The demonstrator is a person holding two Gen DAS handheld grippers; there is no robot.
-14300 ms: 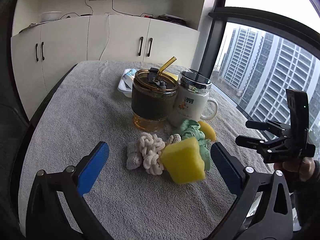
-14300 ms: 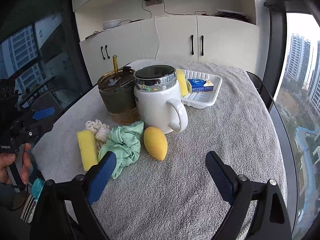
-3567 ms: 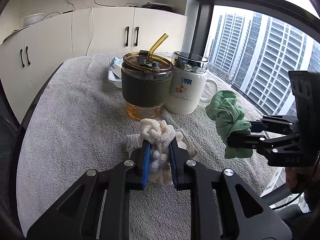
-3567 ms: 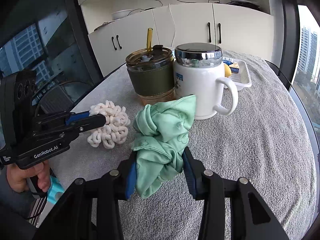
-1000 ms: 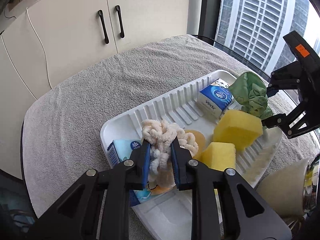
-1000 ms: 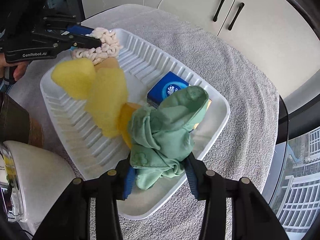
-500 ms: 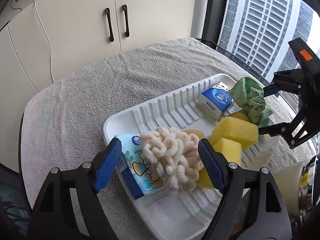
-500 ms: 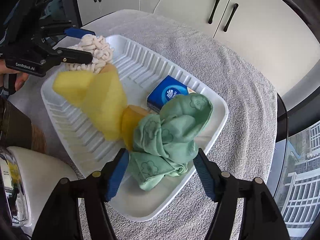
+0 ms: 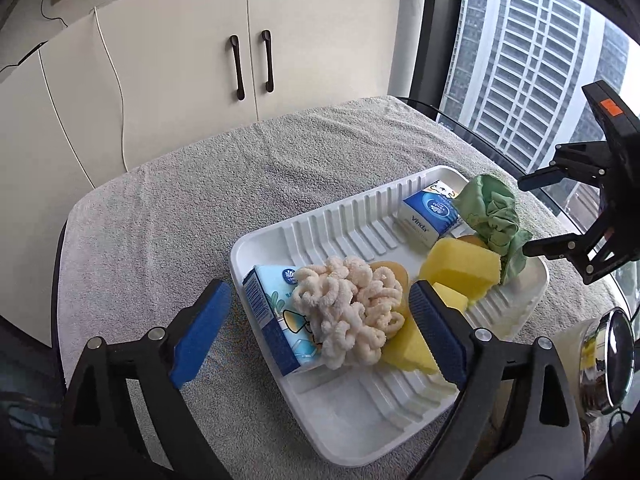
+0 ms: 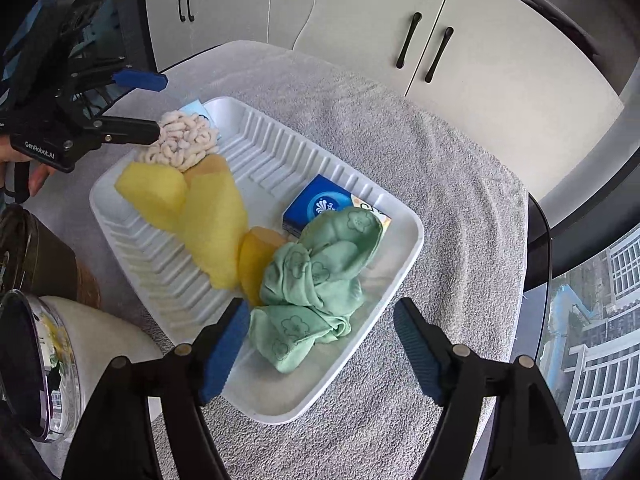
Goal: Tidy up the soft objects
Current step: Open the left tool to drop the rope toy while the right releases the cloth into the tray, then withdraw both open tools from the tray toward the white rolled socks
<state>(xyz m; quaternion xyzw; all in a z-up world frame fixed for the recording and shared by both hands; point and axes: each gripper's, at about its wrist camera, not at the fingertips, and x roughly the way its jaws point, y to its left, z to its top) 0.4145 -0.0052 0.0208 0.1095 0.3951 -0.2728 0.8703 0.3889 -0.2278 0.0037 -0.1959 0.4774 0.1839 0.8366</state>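
Observation:
A white ribbed tray (image 9: 360, 420) (image 10: 256, 128) holds the soft things. A cream knotted rope toy (image 9: 352, 312) (image 10: 184, 140) lies at its left end beside a tissue pack (image 9: 272, 312). Two yellow sponges (image 9: 460, 268) (image 10: 212, 224) and an orange piece (image 10: 256, 256) lie in the middle. A green cloth (image 9: 496, 216) (image 10: 320, 276) lies at the right end by a blue tissue pack (image 9: 428, 212) (image 10: 320, 204). My left gripper (image 9: 320, 332) is open around the rope toy. My right gripper (image 10: 324, 344) is open around the green cloth.
A grey towel (image 9: 180, 200) covers the round table. A white mug with a steel lid (image 10: 44, 360) (image 9: 604, 364) and a dark tumbler (image 10: 36, 256) stand close to the tray's near side. White cupboards (image 9: 248, 60) stand behind. A window lies to the right.
Both grippers have opened wider and drawn back a little. The rope toy and the green cloth now lie loose in the tray.

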